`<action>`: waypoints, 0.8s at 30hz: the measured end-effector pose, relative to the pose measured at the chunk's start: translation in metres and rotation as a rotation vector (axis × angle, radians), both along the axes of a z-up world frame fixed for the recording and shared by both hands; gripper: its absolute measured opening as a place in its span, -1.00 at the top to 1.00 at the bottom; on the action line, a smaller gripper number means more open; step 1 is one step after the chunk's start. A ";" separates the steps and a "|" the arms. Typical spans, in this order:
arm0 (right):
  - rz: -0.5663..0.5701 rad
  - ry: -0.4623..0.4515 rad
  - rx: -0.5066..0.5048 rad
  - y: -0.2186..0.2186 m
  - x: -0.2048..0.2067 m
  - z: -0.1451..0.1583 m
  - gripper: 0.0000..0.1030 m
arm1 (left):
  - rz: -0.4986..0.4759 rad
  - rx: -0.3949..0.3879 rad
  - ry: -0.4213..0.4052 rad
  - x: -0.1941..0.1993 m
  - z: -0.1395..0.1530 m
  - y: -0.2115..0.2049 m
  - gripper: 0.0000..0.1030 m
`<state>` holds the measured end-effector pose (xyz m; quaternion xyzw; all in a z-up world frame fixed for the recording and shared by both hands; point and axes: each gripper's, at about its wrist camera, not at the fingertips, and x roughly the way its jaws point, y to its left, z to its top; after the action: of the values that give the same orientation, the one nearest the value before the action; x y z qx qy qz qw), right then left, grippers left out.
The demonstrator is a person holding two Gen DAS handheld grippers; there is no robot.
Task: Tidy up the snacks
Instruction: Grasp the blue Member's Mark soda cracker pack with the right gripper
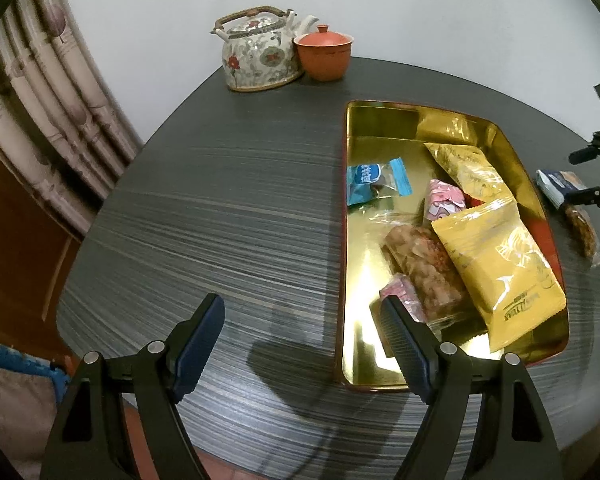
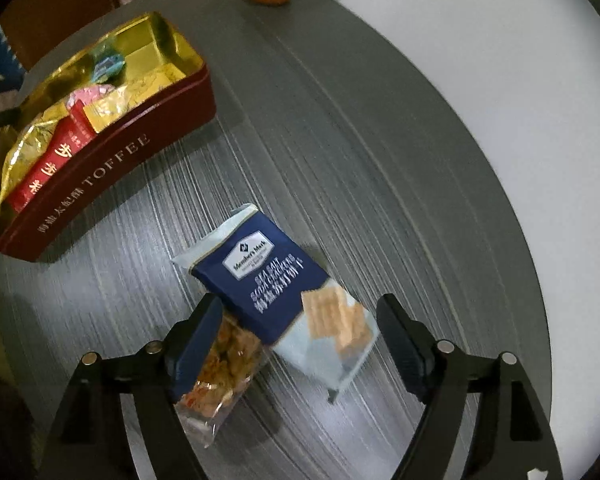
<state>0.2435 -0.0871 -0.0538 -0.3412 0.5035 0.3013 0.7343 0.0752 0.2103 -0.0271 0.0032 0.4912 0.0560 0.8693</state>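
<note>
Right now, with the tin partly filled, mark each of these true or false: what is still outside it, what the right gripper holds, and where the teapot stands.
1. The cracker packet lies on the table, outside the tin. True.
2. The right gripper is clamped on the cracker packet. False: its jaws stand open, with the packet between them and untouched.
3. The left gripper holds nothing. True.
4. The tin is empty. False: it holds several snacks, among them a yellow packet.
5. The teapot stands inside the tin. False: it stands on the table beside the orange cup.
</note>
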 end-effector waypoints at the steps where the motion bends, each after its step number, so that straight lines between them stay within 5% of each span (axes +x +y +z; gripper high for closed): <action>1: 0.007 0.010 -0.004 0.002 0.003 -0.003 -0.49 | -0.001 -0.002 0.002 0.000 -0.001 0.000 -0.56; 12: -0.102 0.029 0.071 0.005 0.048 -0.020 -0.48 | 0.030 -0.011 0.012 0.003 -0.003 0.009 -0.56; 16: -0.138 0.039 0.110 0.000 0.054 -0.018 -0.27 | 0.031 -0.009 0.015 0.003 -0.004 0.009 -0.56; 24: -0.198 0.040 0.166 -0.025 0.052 -0.009 -0.17 | 0.032 -0.005 0.015 0.003 -0.005 0.010 -0.56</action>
<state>0.2959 -0.1125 -0.0630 -0.2220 0.5226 0.2748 0.7759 0.0782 0.2198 -0.0318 -0.0062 0.4978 0.0686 0.8645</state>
